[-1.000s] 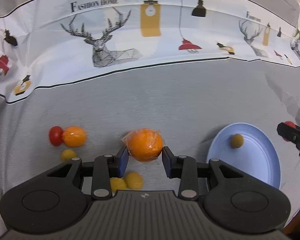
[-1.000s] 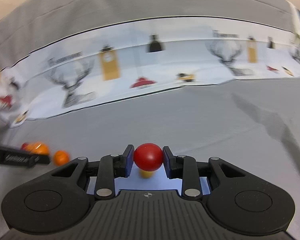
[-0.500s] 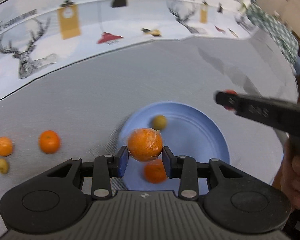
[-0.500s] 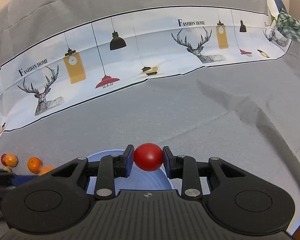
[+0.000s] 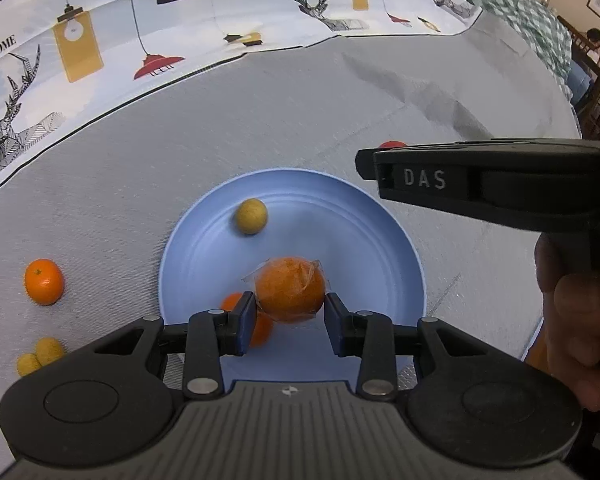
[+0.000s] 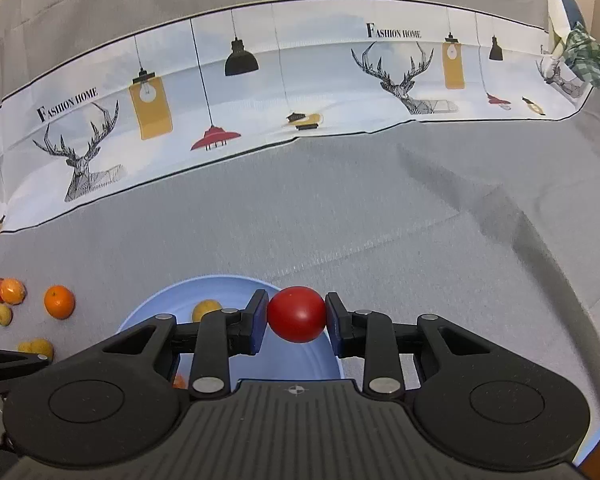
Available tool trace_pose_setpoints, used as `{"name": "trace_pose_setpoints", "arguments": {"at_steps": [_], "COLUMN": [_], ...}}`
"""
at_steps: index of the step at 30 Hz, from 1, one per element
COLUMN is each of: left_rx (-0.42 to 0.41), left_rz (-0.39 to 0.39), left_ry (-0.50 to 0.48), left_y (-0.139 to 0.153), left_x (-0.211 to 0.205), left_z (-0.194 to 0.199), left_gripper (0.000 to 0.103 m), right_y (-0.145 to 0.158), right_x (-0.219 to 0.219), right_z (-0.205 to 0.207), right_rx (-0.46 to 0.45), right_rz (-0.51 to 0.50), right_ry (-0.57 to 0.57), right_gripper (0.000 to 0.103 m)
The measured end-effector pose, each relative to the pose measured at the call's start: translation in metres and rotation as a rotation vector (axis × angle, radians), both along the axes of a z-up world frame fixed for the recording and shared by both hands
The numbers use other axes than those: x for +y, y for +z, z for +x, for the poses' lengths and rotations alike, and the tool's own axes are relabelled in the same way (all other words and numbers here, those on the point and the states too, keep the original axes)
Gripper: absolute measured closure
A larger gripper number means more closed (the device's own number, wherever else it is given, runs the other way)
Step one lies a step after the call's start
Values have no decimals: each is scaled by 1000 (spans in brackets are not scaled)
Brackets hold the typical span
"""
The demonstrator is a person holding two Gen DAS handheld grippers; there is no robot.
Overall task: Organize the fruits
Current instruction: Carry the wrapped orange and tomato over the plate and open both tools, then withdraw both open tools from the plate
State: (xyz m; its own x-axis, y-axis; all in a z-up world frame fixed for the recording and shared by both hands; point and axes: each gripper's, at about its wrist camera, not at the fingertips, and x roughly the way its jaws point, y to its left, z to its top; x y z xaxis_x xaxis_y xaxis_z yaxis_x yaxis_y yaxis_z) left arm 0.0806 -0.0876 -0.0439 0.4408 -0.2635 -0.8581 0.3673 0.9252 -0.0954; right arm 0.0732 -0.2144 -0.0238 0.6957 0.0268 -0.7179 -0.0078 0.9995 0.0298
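Note:
My left gripper (image 5: 290, 322) is shut on a plastic-wrapped orange (image 5: 290, 289), held over the near half of a blue plate (image 5: 204, 240). On the plate lie a small yellow fruit (image 5: 251, 216) and another orange (image 5: 260, 326), partly hidden behind the wrapped one. My right gripper (image 6: 297, 322) is shut on a red tomato (image 6: 297, 313) above the plate's (image 6: 148, 312) far right rim. In the left wrist view the right gripper's finger (image 5: 460, 184) crosses the right side, with the red tomato (image 5: 392, 145) peeking above it.
Loose fruit lies on the grey cloth left of the plate: an orange (image 5: 44, 282), two small yellow fruits (image 5: 40, 354), more at the left edge (image 6: 9, 291). A printed white cloth (image 6: 260, 92) runs along the back. A hand (image 5: 576, 320) holds the right gripper.
My left gripper carried the wrapped orange rightward from the fruit pile to above the plate and rolled. The right gripper with the tomato shifted slightly, settling over the plate's rim.

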Motion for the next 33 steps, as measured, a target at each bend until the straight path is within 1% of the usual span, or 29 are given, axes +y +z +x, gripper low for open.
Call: {"name": "trace_pose_setpoints", "arguments": {"at_steps": [8, 19, 21, 22, 23, 24, 25, 33], "left_rx": [0, 4, 3, 4, 2, -1, -3, -16], "left_rz": [5, -5, -18, -24, -28, -27, -26, -36], "left_ry": [-6, -13, -16, -16, -15, -15, -14, 31], "left_y": [-2, -1, -1, 0, 0, 1, 1, 8], "left_x": [-4, -4, -3, -2, -1, -1, 0, 11], "left_z": [2, 0, 0, 1, 1, 1, 0, 4], "left_gripper": [62, 62, 59, 54, 52, 52, 52, 53], "right_y": [-4, -5, -5, -4, -3, -3, -3, -4], "right_x": [-1, -1, -1, -1, -1, -1, -1, 1], "right_z": [0, 1, 1, 1, 1, 2, 2, 2], "right_rx": [19, 23, 27, 23, 20, 18, 17, 13], "right_rz": [-16, -24, -22, -25, -29, -33, -33, -38], "right_ry": [6, 10, 9, 7, 6, 4, 0, -13], "right_gripper": [71, 71, 70, 70, 68, 63, 62, 62]}}
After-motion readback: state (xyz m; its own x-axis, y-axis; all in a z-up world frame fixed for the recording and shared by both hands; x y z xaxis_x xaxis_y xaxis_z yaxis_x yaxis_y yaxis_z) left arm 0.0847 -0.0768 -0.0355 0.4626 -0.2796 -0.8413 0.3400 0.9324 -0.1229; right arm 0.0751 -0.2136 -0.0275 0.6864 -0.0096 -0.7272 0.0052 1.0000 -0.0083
